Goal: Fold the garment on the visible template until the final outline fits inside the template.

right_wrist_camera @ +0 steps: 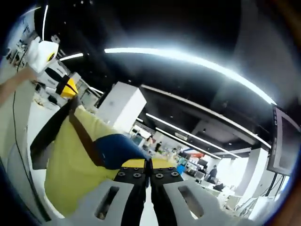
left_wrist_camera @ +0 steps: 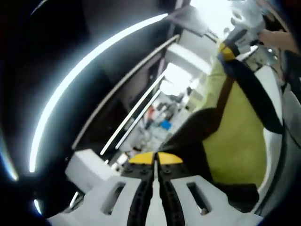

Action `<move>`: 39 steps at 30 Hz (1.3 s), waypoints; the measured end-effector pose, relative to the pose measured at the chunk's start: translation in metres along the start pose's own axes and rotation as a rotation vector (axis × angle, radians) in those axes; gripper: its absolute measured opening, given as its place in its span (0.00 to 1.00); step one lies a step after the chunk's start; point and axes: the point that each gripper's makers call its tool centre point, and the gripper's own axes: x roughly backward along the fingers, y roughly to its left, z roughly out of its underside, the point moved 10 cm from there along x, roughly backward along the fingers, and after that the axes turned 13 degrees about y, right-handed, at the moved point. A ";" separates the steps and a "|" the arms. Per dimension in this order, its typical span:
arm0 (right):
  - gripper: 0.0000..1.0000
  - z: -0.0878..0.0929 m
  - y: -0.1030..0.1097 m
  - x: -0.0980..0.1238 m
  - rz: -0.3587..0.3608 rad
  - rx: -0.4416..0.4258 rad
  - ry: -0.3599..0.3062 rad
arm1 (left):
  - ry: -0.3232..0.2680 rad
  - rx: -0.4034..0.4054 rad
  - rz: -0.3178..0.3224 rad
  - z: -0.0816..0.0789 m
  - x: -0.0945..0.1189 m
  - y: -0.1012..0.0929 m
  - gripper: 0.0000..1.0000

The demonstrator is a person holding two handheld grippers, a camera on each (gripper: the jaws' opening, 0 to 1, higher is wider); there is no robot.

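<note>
The garment [left_wrist_camera: 235, 136] is yellow with dark navy and brown bands, and it hangs stretched between both grippers. In the left gripper view my left gripper [left_wrist_camera: 155, 159] is shut, and the dark cloth runs off to the right of its yellow tips. At the top right, the right gripper [left_wrist_camera: 227, 51] pinches the far corner, with a hand [left_wrist_camera: 277, 37] behind it. In the right gripper view my right gripper [right_wrist_camera: 148, 163] is shut on a blue and yellow part of the garment [right_wrist_camera: 70, 160]. The left gripper [right_wrist_camera: 68, 88] grips its other end at the upper left.
Both views tilt up toward a dark ceiling with long light strips [right_wrist_camera: 188, 59]. A white pillar [right_wrist_camera: 120, 108] stands behind the garment and a monitor [right_wrist_camera: 284, 141] hangs at the right. A white surface [left_wrist_camera: 273, 94] shows behind the cloth. People [right_wrist_camera: 211, 172] stand far off.
</note>
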 end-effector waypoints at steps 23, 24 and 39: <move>0.02 0.094 0.027 -0.072 -0.156 -0.122 0.283 | 0.175 0.063 0.271 0.057 -0.107 -0.066 0.00; 0.02 0.100 0.028 -0.078 -0.164 -0.120 0.300 | 0.174 0.066 0.282 0.060 -0.114 -0.068 0.00; 0.02 0.177 0.039 -0.156 -0.301 -0.166 0.473 | 0.259 0.122 0.534 0.103 -0.217 -0.106 0.00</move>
